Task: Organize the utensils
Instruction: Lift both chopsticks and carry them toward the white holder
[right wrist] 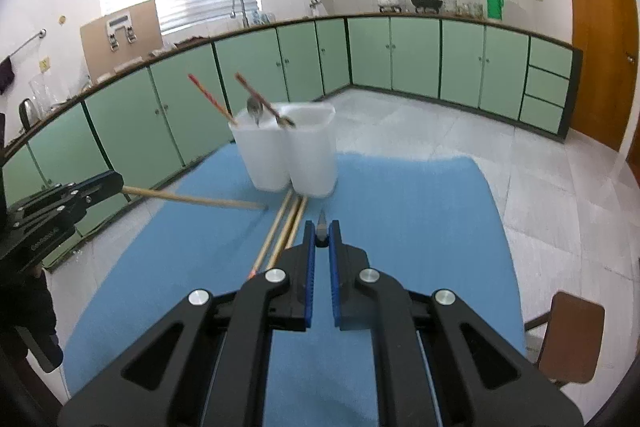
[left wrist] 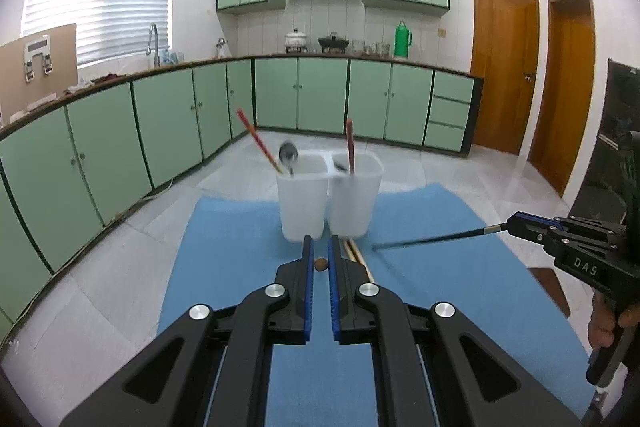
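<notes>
Two sticks up at once: left hand-held gripper (left wrist: pixel 320 251) clamped on a pale wooden chopstick (right wrist: pixel 192 199), right hand-held gripper (right wrist: pixel 322 235) clamped on a thin dark metal one (left wrist: pixel 432 238), both just short of the bin (left wrist: pixel 330 199). Next up, tipping each upright over that translucent twin-cup plastic bin. More chopsticks (right wrist: pixel 280 231) flat on the blue mat (right wrist: pixel 400 227) right at its base.

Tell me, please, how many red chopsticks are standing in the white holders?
2. One red chopstick leans in the left holder beside a spoon; the other red chopstick stands in the right holder. Shorter ones could be hidden inside.
</notes>
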Motion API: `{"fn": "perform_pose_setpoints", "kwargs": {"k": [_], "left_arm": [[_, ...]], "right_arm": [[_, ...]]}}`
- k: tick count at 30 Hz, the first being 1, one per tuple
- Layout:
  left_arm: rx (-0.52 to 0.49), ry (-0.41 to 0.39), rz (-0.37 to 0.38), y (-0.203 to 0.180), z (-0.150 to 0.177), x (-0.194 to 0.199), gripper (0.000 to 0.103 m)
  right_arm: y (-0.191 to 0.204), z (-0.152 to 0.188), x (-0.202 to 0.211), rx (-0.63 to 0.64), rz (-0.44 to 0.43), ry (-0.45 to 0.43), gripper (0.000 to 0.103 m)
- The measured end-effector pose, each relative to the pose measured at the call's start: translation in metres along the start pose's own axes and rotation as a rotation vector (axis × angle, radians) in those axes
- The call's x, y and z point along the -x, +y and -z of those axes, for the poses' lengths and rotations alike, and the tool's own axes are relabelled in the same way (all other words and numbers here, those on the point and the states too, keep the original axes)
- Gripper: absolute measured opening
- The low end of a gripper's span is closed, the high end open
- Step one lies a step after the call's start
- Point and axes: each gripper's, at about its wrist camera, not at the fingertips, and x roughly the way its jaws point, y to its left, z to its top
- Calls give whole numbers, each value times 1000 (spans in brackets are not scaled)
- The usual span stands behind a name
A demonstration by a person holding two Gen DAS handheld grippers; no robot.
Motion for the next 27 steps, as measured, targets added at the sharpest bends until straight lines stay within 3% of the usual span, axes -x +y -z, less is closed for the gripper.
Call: {"fn": "perform_pose_setpoints", "kwargs": {"k": [20,27], "left_arm": [[-54,-109,66,-2,-63,8,7],[-56,-213,60,0,-103,14,6]], "right_arm": [[6,-99,12,89,-115,-45,6],[9,-145,24,129,-120,-121,6]]}}
